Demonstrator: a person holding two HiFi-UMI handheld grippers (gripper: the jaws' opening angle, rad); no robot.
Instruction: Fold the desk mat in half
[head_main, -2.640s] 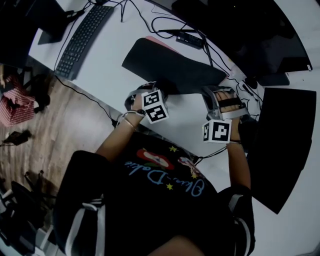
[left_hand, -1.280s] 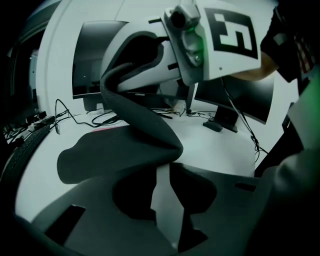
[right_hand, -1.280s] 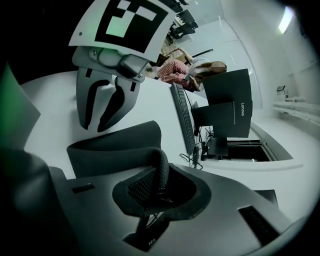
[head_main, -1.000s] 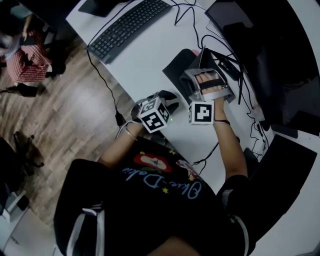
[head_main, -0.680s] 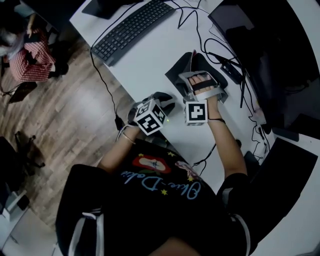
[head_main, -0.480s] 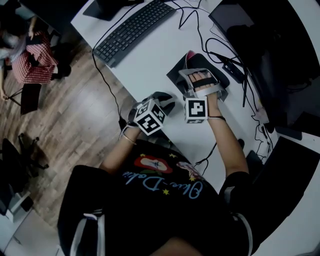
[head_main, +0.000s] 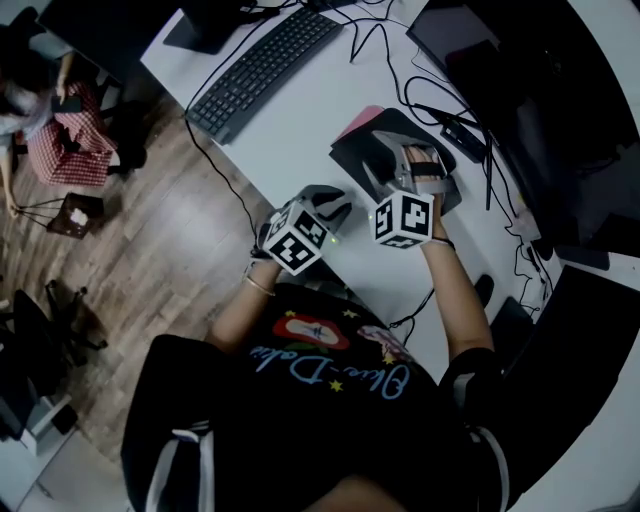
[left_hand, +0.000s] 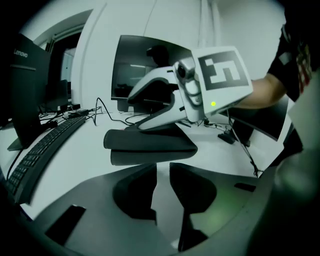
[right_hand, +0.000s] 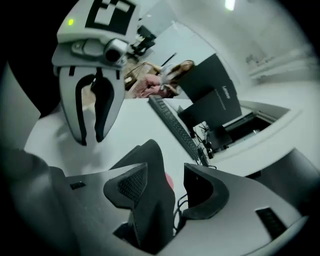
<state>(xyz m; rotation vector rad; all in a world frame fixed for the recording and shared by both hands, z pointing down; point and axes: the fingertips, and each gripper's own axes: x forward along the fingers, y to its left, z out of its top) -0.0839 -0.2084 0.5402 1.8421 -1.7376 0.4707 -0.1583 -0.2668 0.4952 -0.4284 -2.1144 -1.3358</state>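
While the black desk mat (head_main: 362, 152) lies doubled over on the white worktop (head_main: 300, 130), a little back from the near edge, a pink corner (head_main: 357, 122) shows from under its top layer on the side toward the keyboard. The right gripper (right_hand: 165, 175) is over the folded mat. Its jaws have just been opening and now stand wide, with a raised fold of the mat between them, lying against one pad and clear of the other. The left gripper (left_hand: 163, 170) is held at the worktop's near edge, just short of the mat, its jaws a narrow slit apart with nothing between them. A black keyboard (head_main: 262, 62) lies along the near edge, well to the left of the mat.
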